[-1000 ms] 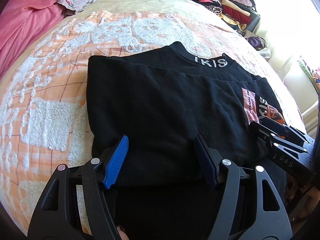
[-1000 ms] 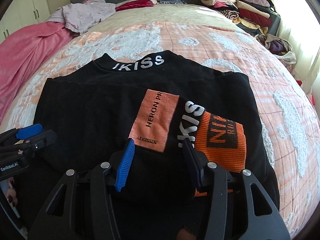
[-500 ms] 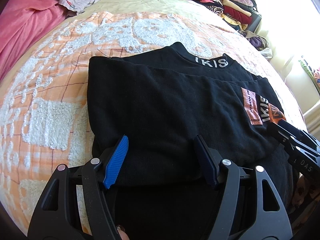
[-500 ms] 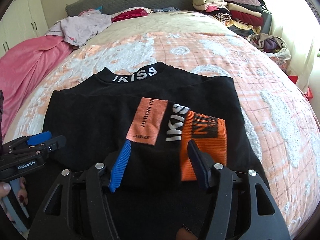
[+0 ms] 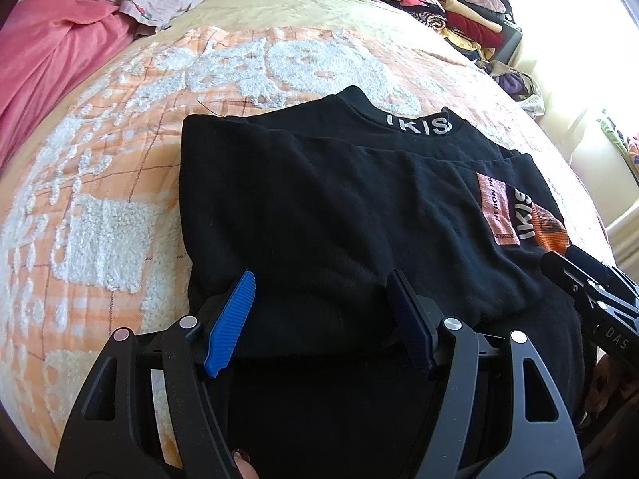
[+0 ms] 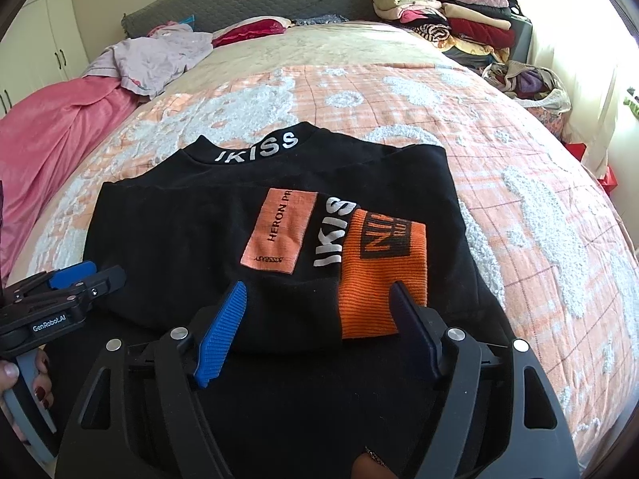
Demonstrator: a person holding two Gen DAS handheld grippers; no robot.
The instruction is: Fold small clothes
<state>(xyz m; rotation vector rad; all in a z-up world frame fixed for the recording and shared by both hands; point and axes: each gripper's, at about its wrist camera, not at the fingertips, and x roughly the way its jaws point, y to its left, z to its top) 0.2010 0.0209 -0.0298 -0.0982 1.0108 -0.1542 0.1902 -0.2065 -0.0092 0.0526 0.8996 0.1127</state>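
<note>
My left gripper (image 5: 321, 319) and right gripper (image 6: 315, 327) both gape wide, gripping nothing, at the near edge of the folded black top (image 6: 191, 239) on the bedspread (image 6: 519, 183). Its collar reads "IKISS"; the peach patch (image 6: 279, 233) reads "HERON PR".

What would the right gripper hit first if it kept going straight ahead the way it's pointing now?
Probably the folded black garment: the right gripper is open, and the garment's near edge with its orange cuff lies right ahead between the fingers. Whether it already touches is unclear.
</note>
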